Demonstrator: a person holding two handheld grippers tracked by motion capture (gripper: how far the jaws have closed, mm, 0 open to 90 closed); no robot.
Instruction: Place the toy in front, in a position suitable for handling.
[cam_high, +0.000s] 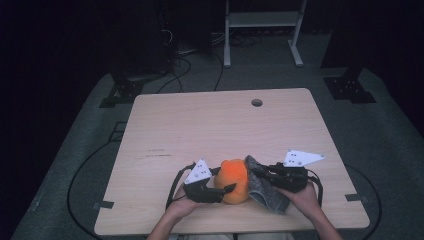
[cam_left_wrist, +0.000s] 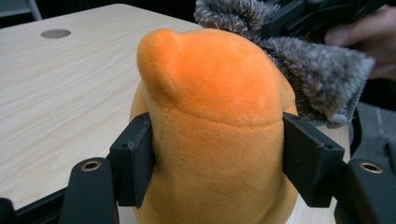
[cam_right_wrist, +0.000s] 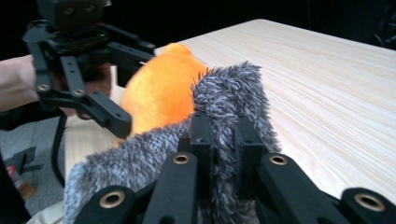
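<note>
Two grippers are seen from the high view at the near edge of the pale wooden tabletop (cam_high: 210, 125); the left gripper (cam_high: 227, 189) is held low by a hand coming in from the bottom, pointed toward the right, and the right gripper (cam_high: 260, 172) is held by the other hand, pointed toward the left; between them an orange plush toy (cam_high: 235, 180) stands on the tabletop, with a grey fuzzy cloth (cam_high: 265, 192) lying against its right side; a grey three-cornered plate with small dots tops each gripper; no writing can be read.

From the left gripper view, the rounded, soft-napped orange plush toy (cam_left_wrist: 215, 116) is flanked by the two black fingers (cam_left_wrist: 135, 158), pressed into its sides so that it is clamped; the shaggy grey cloth (cam_left_wrist: 317, 79) is draped behind its upper right, touching it.

From the right gripper view, the black fingers (cam_right_wrist: 203, 140) are drawn together on an upright fold of the grey cloth (cam_right_wrist: 229, 98), whose pile is long and speckled; the orange toy (cam_right_wrist: 159, 98) sits just behind it, gripped by the left gripper (cam_right_wrist: 123, 88).
</note>
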